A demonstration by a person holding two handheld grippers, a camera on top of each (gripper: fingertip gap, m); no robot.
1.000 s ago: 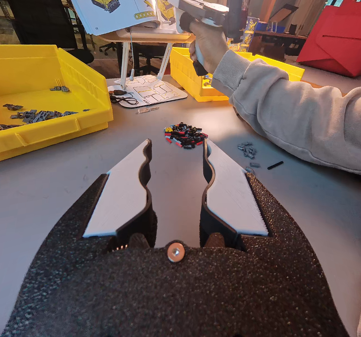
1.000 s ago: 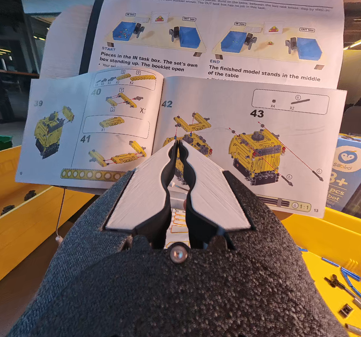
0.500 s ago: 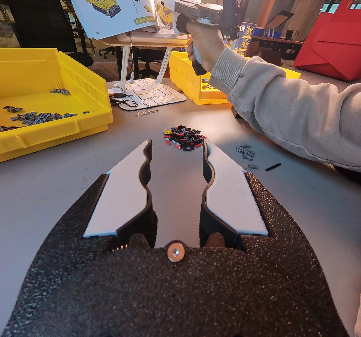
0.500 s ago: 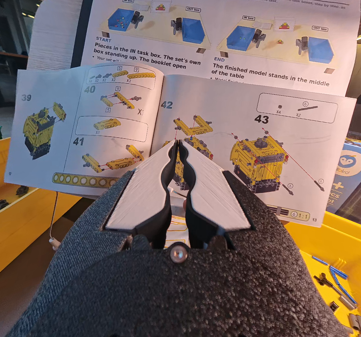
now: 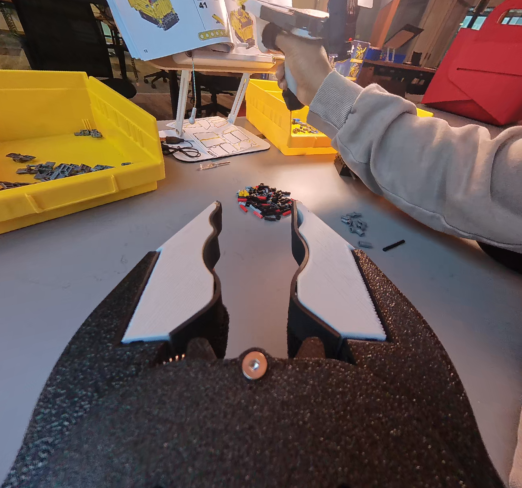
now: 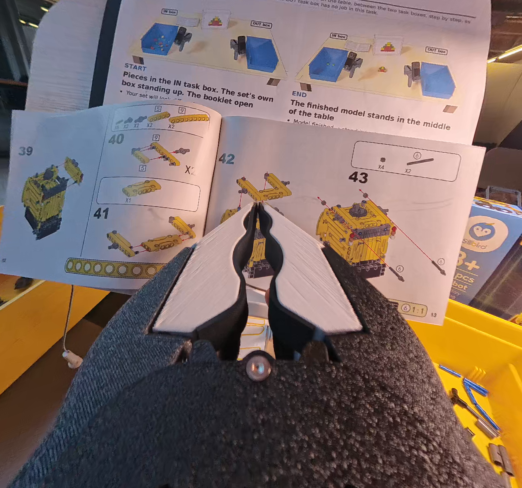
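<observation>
left gripper (image 5: 255, 206) hangs wide open and empty just short of the little pile of pins (image 5: 264, 201), right gripper (image 6: 257, 205) pinched closed on nothing against the thin, floppy-looking booklet (image 6: 158, 191) on its stand.

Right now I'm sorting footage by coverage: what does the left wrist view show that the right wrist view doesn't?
Only the left wrist view: the open left gripper over the grey table, a pile of small black and red pieces, and a sleeved arm.

Only the right wrist view: the shut right gripper, a printed sheet and blue rods.

Both: the open booklet and yellow bins.
</observation>
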